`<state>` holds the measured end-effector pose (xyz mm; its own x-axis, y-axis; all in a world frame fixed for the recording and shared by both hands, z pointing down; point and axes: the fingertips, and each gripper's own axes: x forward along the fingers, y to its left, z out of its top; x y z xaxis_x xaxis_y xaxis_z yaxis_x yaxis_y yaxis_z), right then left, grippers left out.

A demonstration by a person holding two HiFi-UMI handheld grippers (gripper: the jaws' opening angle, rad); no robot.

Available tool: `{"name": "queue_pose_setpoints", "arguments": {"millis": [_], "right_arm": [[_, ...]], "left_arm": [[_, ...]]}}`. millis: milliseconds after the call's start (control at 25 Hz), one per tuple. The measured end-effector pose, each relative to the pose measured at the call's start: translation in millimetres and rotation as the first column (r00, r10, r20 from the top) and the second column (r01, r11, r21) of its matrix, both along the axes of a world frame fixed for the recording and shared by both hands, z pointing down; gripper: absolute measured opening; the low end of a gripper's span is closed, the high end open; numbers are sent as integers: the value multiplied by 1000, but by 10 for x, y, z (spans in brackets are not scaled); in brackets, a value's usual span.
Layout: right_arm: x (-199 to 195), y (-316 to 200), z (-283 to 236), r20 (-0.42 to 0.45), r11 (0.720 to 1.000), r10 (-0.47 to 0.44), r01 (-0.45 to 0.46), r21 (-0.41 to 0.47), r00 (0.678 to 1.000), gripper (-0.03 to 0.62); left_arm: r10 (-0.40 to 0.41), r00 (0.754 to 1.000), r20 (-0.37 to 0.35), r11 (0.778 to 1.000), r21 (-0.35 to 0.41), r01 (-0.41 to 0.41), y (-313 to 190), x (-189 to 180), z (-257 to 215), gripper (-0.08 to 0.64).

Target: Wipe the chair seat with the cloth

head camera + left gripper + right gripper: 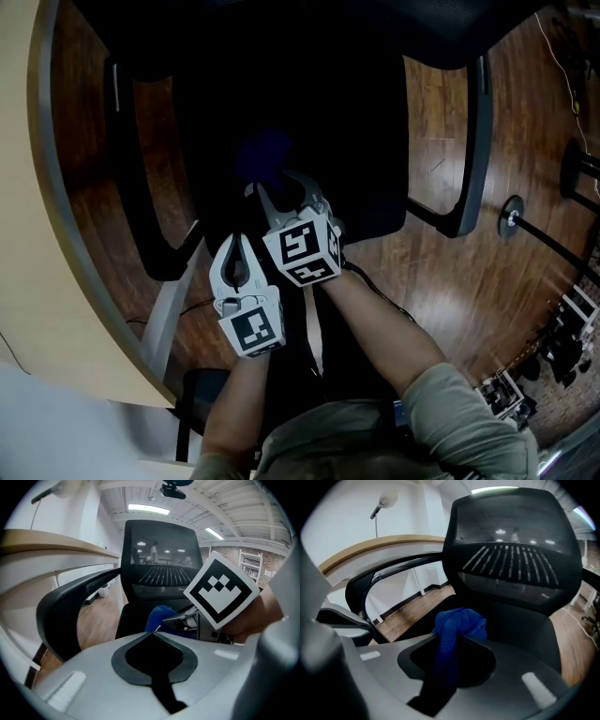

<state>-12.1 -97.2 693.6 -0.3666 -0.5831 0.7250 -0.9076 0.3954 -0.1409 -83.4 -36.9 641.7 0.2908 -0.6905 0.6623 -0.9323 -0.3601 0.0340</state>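
A black office chair stands below me, its dark seat (309,112) in the middle of the head view. My right gripper (277,183) is over the seat's front part, shut on a bunched blue cloth (264,155). In the right gripper view the cloth (459,625) bulges out past the right gripper (452,637), above the seat (525,630) and in front of the mesh backrest (515,550). My left gripper (234,242) hangs just left of and behind the right one, shut with nothing in it. The left gripper (152,632) has its tips together, with the cloth (161,616) just beyond.
Black armrests flank the seat on the left (141,187) and on the right (473,141). A curved wooden desk edge (37,234) runs down the left. Wooden floor (450,272) lies to the right, with a round stand base (511,216) on it.
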Motion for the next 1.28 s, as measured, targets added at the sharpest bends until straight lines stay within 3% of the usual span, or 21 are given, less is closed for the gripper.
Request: {"name": "queue_pose_setpoints", "arguments": {"millis": [240,480,640,1000,1120,1280], "right_arm": [[894,99,-50,-32,987,158,-158,-5,987,84],[1588,271,-78,-62,951,306,-308,-10,950,84],[2022,452,-34,-86,905,421,-424,-26,903,84],[2741,865,125,-83,764,637,-642,-62,767,84],[2834,962,185,-90,736,667,-673,-71,739,84],[2848,1037,281,-92,720,682,-688,-90,725,84]], "left_arm": [[109,994,-18,994,17,-109,-67,659,-105,3],[192,981,-27,981,18,-191,-79,1193,-64,3],[218,974,-53,975,49,-216,-89,1522,-37,3],[350,935,-47,936,44,-348,-33,2140,-2,3],[380,923,-50,925,38,-379,74,2274,78,3],[386,921,-56,922,21,-386,195,2349,178,3]]}}
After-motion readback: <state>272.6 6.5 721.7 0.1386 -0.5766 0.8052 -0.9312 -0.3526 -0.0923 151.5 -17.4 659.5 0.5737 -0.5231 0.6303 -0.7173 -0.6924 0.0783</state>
